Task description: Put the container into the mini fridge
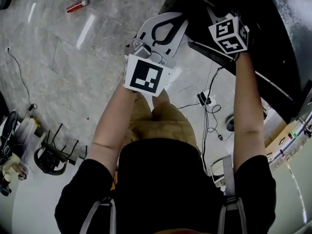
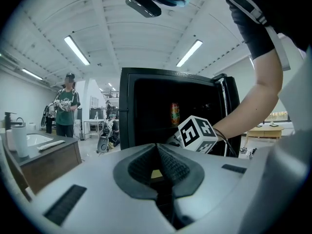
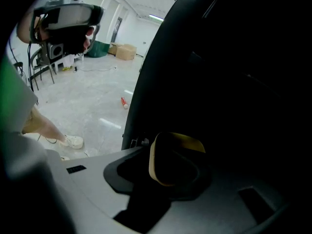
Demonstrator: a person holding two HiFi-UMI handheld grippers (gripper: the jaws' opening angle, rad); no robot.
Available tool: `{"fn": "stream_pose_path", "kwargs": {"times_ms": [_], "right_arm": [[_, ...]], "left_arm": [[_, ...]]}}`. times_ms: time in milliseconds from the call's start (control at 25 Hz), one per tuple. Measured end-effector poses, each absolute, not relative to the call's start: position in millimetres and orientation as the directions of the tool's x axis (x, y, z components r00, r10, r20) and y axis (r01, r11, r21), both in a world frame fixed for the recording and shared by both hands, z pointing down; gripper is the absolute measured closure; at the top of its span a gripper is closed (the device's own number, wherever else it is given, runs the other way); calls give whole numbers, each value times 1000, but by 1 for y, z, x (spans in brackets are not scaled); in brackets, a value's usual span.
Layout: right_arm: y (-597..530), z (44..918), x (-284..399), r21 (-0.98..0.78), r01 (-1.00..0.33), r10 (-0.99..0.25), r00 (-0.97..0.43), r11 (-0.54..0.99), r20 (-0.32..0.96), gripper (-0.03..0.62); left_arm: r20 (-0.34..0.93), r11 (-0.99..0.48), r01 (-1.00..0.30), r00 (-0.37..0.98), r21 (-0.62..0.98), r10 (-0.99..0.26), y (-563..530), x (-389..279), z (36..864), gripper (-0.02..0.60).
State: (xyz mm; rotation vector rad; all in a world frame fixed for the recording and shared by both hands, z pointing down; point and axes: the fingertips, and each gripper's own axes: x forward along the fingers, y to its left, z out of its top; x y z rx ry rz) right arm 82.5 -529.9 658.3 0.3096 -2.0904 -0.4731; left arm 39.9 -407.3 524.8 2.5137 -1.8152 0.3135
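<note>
I hold two grippers. My left gripper [image 2: 157, 155] is closed on nothing. My right gripper [image 3: 163, 177] reaches into the one mini fridge [image 2: 141, 106], jaws apart around the one container [image 3: 180, 141]. One orange can [image 2: 175, 114] stands inside.

Left gripper view: mini fridge [image 2: 165, 75] at 12 o'clock, container [image 2: 175, 113] inside; right gripper [image 2: 181, 138] before opening, 1 o'clock; person [image 2: 66, 108] at 9 o'clock.
</note>
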Motion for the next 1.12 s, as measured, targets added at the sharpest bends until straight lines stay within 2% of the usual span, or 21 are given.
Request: {"fn": "stream_pose_path", "kwargs": {"times_ms": [160, 680, 1120], "right_arm": [[-514, 625, 96, 390, -124, -387, -568, 913, 726, 450], [-467, 529, 113, 314, -392, -501, -638, 865, 585, 450], [-400, 415, 121, 158, -650, -645, -634, 743, 428, 443]], "left_arm": [[168, -353, -927, 330, -127, -929, -411, 55, 497, 557], [159, -453, -878, 431, -156, -888, -413, 75, 435, 557], [124, -571, -800, 557, -184, -821, -385, 75, 349, 557]]}}
